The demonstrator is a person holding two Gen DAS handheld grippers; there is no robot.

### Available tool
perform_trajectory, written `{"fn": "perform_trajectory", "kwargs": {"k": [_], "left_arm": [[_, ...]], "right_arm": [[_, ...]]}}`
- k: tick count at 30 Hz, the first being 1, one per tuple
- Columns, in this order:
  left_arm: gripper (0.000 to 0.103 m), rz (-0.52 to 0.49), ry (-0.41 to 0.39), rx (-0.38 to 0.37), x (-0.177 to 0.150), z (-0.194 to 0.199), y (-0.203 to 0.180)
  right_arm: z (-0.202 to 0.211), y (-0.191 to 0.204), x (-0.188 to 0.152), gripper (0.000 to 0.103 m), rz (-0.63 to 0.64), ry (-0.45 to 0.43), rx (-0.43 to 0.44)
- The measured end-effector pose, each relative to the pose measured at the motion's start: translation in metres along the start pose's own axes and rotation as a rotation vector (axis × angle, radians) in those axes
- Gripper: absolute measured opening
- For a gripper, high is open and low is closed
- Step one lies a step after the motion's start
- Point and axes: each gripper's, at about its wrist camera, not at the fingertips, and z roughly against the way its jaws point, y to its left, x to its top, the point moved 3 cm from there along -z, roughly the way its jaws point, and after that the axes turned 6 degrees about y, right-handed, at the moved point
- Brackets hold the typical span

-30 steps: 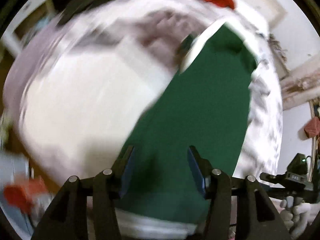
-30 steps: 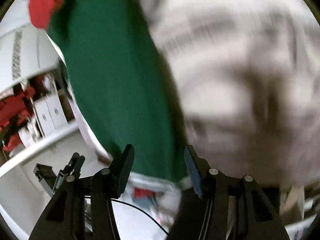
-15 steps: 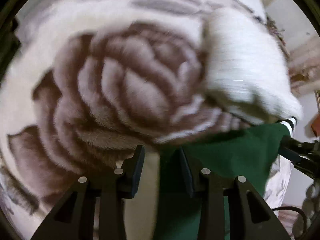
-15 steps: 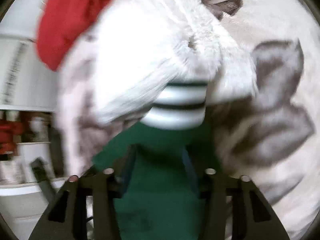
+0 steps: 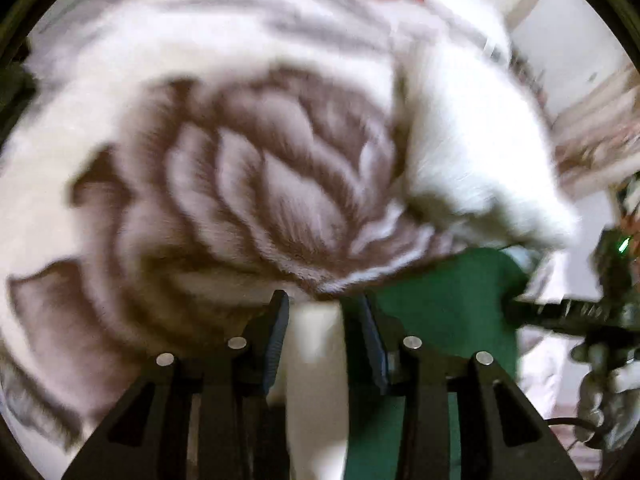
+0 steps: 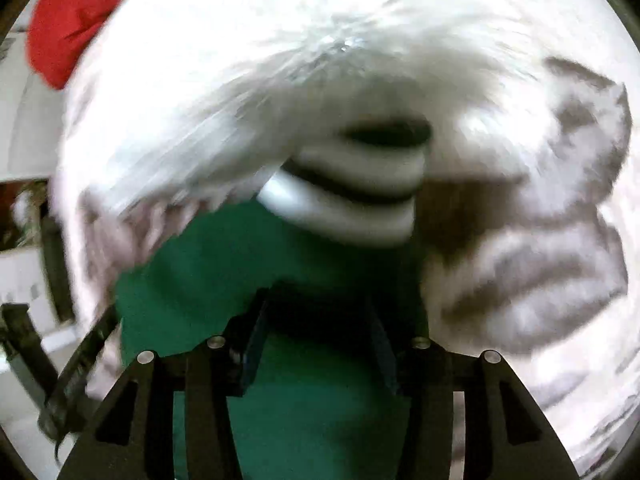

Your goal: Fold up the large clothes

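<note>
left gripper [image 5: 316,320] clamped, right gripper [image 6: 320,320] jaws opening

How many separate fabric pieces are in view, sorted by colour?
green garment: 1
red cloth: 1
white fluffy piece: 1
brown-and-white floral blanket: 1
Total: 4

Green garment [image 6: 224,280], white-and-brown floral blanket [image 5: 248,168], red cloth [image 6: 68,16].
</note>
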Motion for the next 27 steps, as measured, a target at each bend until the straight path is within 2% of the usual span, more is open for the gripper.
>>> {"fn": "perform_trajectory", "kwargs": {"k": [1,3,4,6,7,8,10,13,15,18,21,23,25,27], "left_arm": [[0.034,-0.014,-0.032,0.0,-0.011,0.017,-0.002],[0.034,-0.055,-0.092,0.033,-0.048,0.054,-0.005],[0.035,-0.068,-0.099,0.047,-0.059,0.063,-0.005],[0.041,-0.091,-0.095,0.07,-0.104,0.085,-0.002],[0.042,-0.094,-0.085,0.066,-0.119,0.09,0.001],[0.042,-0.096,-0.067,0.059,-0.134,0.093,0.003],[0.044,-0.092,0.014,0.031,-0.185,0.1,0.009],[0.046,-0.055,0.121,-0.023,-0.237,0.099,0.021],[0.046,-0.01,0.201,-0.053,-0.281,0.101,0.034],[0.046,0.039,0.276,-0.072,-0.334,0.1,0.051],[0.046,0.085,0.337,-0.09,-0.374,0.09,0.071],[0.046,0.091,0.353,-0.108,-0.389,0.085,0.073],[0.047,0.087,0.351,-0.135,-0.395,0.079,0.073],[0.053,0.091,0.341,-0.18,-0.392,0.074,0.073]], "right_arm": [[0.011,-0.001,-0.012,0.058,0.012,-0.012,0.033],[0.03,-0.009,-0.047,0.062,0.012,-0.021,0.092],[0.036,-0.013,-0.065,0.063,0.013,-0.015,0.12],[0.042,-0.03,-0.123,0.064,0.011,0.01,0.188],[0.042,-0.035,-0.141,0.065,0.011,0.02,0.205],[0.038,-0.046,-0.176,0.071,0.01,0.036,0.224],[0.031,-0.064,-0.232,0.085,-0.008,0.067,0.27],[0.006,-0.097,-0.329,0.088,-0.061,0.143,0.306],[-0.013,-0.113,-0.376,0.089,-0.093,0.192,0.325],[-0.059,-0.139,-0.442,0.091,-0.138,0.277,0.364],[-0.103,-0.146,-0.486,0.091,-0.141,0.319,0.379],[-0.129,-0.145,-0.502,0.091,-0.125,0.32,0.432],[-0.158,-0.136,-0.513,0.092,-0.128,0.335,0.517],[-0.175,-0.128,-0.518,0.096,-0.092,0.339,0.559]]}}
